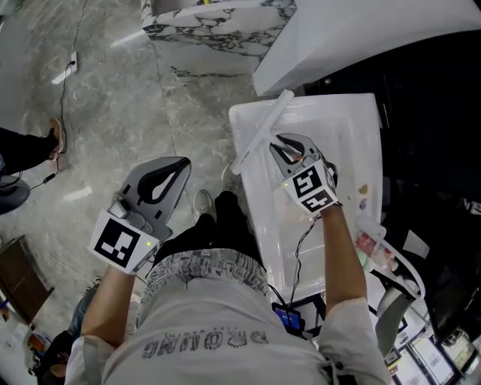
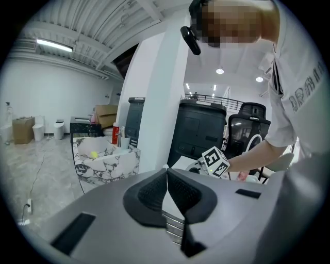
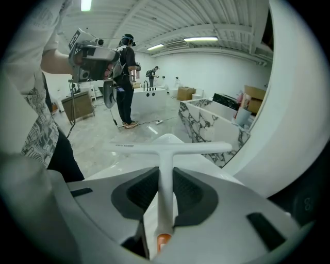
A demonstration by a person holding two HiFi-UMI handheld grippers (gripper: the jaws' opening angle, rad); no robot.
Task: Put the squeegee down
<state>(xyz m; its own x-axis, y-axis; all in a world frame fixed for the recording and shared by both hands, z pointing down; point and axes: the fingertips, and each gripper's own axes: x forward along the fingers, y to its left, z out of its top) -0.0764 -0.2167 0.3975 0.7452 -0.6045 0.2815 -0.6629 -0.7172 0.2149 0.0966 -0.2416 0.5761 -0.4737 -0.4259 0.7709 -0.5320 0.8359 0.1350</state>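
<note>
The white T-shaped squeegee [image 3: 166, 154] is clamped by its handle in my right gripper [image 3: 166, 193], its blade [image 3: 172, 148] lying crosswise ahead of the jaws. In the head view the squeegee [image 1: 261, 129] slants over the far left corner of a white table [image 1: 353, 128], held by the right gripper [image 1: 289, 150]. My left gripper [image 1: 167, 174] hangs over the grey floor to the left of the table, jaws pressed together with nothing between them. In the left gripper view its pads [image 2: 154, 193] meet at the tips, and the right gripper's marker cube [image 2: 215, 161] shows beyond.
A marble-patterned counter [image 1: 218, 22] stands beyond the table. Small packets and a cable [image 1: 301, 248] lie on the white table. Dark equipment [image 1: 436, 150] sits to the right. Another person [image 3: 125, 77] stands far across the room, and a foot in a sandal [image 1: 57, 135] shows at far left.
</note>
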